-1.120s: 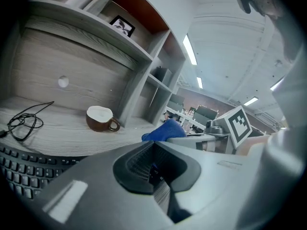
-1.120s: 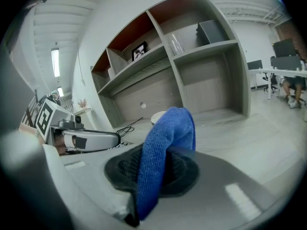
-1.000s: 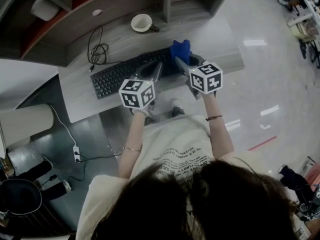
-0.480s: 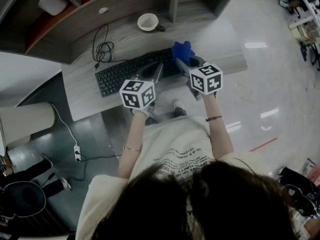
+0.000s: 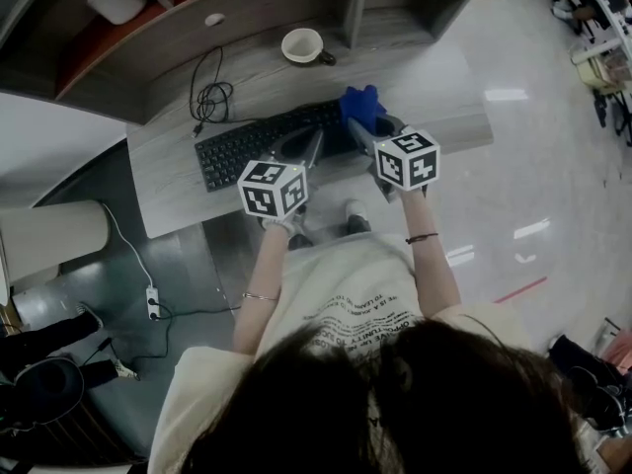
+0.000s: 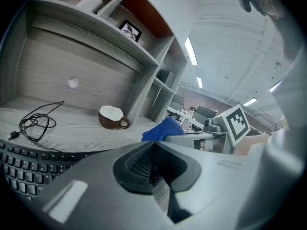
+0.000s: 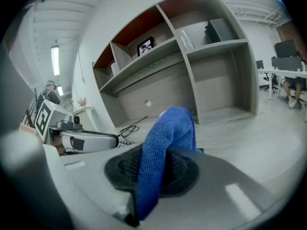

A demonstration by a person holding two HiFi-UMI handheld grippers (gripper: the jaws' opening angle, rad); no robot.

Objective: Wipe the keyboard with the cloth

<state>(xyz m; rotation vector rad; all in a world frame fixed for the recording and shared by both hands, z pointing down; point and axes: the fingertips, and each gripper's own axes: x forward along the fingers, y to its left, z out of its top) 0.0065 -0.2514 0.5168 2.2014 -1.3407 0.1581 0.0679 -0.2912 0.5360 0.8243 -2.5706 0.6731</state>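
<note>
Right gripper (image 5: 354, 124), fingers clamped on blue cloth (image 5: 361, 105), at keyboard's (image 5: 247, 146) right end, frame centre; left gripper (image 5: 312, 144) alongside, fingers together, empty; grey bench (image 5: 168, 191) beneath.

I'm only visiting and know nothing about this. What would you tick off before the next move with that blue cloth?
1. Cloth gripped: ok. It stands clamped in the right gripper.
2. Left gripper free: ok. It is shut on nothing.
3. Keyboard in place: ok. It lies flat on the desk, just ahead of both grippers.
4. Cloth touching the keys: cannot tell. The head view shows it at the keyboard's right end, but contact is unclear.
5. Cup out of the way: ok. It stands behind the keyboard, apart from it.
6. Cable off the keys: ok. It is coiled behind the keyboard's left part.
</note>
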